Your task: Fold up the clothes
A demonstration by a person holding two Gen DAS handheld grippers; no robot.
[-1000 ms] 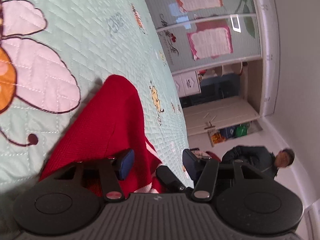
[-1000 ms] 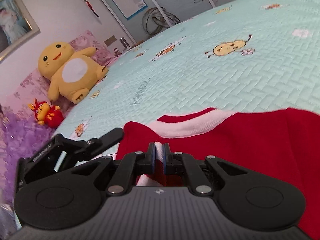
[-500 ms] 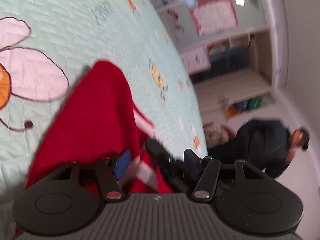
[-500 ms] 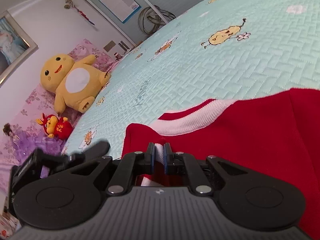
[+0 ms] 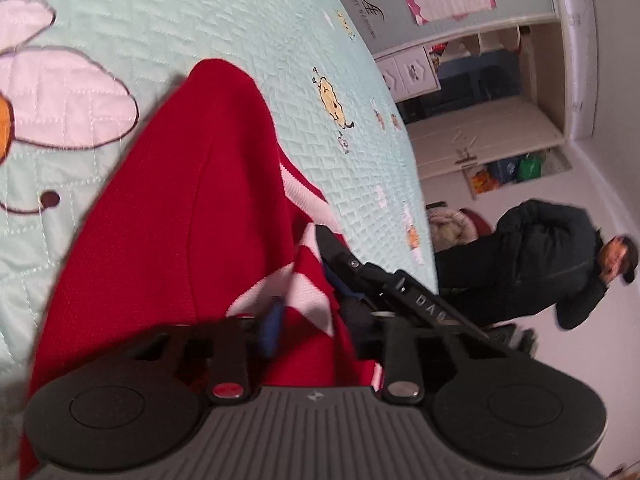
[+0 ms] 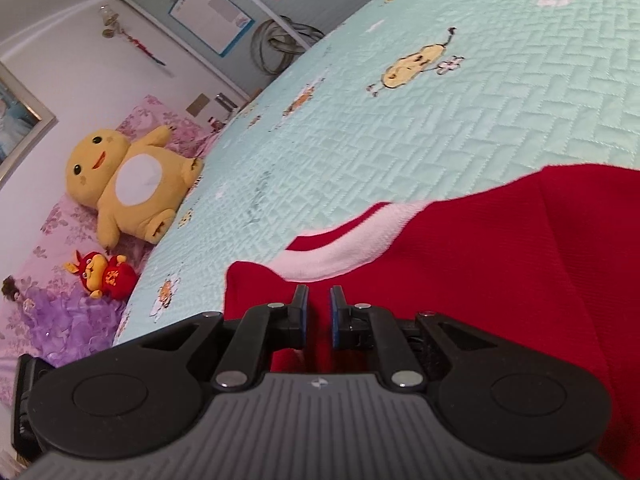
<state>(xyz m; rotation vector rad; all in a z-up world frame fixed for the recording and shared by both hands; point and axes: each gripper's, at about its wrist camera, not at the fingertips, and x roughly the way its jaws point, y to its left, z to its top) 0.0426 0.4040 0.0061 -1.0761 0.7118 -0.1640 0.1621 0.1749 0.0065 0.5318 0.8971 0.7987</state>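
Note:
A red knit garment with white stripes lies bunched on the pale green quilted bedspread. My left gripper is open, with a red-and-white striped fold between its fingers; the right pad is hidden behind that cloth. The right gripper reaches in beside the same fold. In the right wrist view the right gripper stands slightly open over the red garment, only red cloth showing in the narrow gap. The white hem lies just beyond the fingertips.
The bedspread stretches away ahead. A yellow plush toy and a small red plush sit on pink bedding at the far left. A person in dark clothes stands beside the bed, near cupboards.
The left fingers have drawn closer together around the striped fold. The right pads, earlier shut on the white hem, have parted a little and the hem has left the gap.

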